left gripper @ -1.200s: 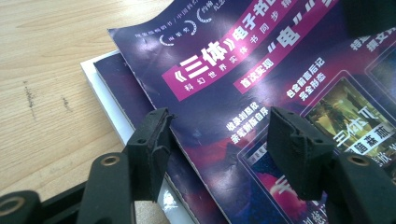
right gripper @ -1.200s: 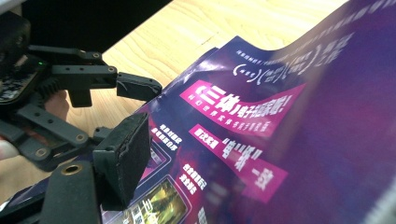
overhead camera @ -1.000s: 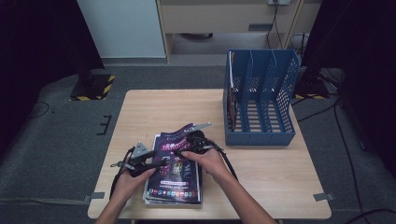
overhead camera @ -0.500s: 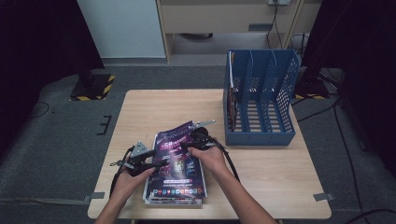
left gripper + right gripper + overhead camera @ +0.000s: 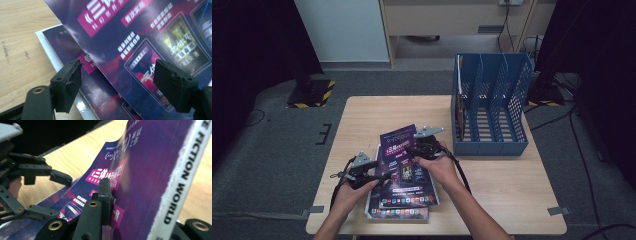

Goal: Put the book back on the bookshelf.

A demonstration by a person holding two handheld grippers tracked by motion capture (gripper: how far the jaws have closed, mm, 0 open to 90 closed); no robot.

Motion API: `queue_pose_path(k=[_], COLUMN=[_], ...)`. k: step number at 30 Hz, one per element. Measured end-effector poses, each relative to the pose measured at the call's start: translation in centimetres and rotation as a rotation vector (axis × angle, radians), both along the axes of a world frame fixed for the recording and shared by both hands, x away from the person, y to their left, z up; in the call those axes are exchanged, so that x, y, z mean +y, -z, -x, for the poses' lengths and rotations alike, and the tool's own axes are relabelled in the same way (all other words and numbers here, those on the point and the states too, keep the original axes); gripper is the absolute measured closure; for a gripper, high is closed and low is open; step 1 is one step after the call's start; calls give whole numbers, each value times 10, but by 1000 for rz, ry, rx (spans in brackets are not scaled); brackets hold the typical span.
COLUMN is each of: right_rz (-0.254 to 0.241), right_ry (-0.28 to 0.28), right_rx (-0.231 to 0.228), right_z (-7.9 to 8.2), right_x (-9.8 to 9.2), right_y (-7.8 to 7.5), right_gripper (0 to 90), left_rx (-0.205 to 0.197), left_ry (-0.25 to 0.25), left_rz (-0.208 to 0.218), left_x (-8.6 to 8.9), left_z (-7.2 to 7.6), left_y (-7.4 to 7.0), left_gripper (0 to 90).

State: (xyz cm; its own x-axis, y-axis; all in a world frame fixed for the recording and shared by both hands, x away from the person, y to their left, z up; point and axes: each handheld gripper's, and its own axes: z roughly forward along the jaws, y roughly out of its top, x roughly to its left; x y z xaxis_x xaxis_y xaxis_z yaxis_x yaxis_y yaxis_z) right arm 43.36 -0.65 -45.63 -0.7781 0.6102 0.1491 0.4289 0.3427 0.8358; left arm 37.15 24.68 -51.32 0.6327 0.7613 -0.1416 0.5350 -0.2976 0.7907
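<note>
- left gripper: black linked bars with brass-ringed pivot holes; blocky black foam pads; grey three-cornered plate on top; looping black cable
- right gripper: same black build; grey plate; black cable trailing along the bare forearm; no sleeves

Purple magazine tilted up off stack, right edge gripped

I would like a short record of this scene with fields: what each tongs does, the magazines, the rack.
right tongs: shut on top magazine, lifting its edge; jaws have just been closing
left tongs: open, over the magazine, not gripping; jaws have just been opening
stack: more magazines lie under it on table
rack: blue, at the table's right, one item in its leftmost slot
</note>
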Motion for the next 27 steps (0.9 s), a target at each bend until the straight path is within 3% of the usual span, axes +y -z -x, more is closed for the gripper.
queue_pose_path(k=[9, 16, 20, 23, 27], right_rz=[-60, -118, -144, -150, -152], right_ry=[-47, -65, -85, -102, -110], right_rx=[-108, -138, -159, -166, -162], right_z=[5, 7, 9, 10, 10], right_x=[-2, -3, -2, -1, -2], right_y=[-16, -22, -26, -28, -27], right_gripper=[797, 805, 808, 809, 810], left_rx=[25, 50, 64, 81, 71], left_ry=[35, 74, 81, 64, 53], left_rz=[41, 88, 108, 133, 124], left_x=[-3, -3, 1, 7, 9], left_z=[0, 0, -2, -5, -4], left_y=[1, 1, 0, -1, -5], left_gripper=[214, 248, 319, 441, 593])
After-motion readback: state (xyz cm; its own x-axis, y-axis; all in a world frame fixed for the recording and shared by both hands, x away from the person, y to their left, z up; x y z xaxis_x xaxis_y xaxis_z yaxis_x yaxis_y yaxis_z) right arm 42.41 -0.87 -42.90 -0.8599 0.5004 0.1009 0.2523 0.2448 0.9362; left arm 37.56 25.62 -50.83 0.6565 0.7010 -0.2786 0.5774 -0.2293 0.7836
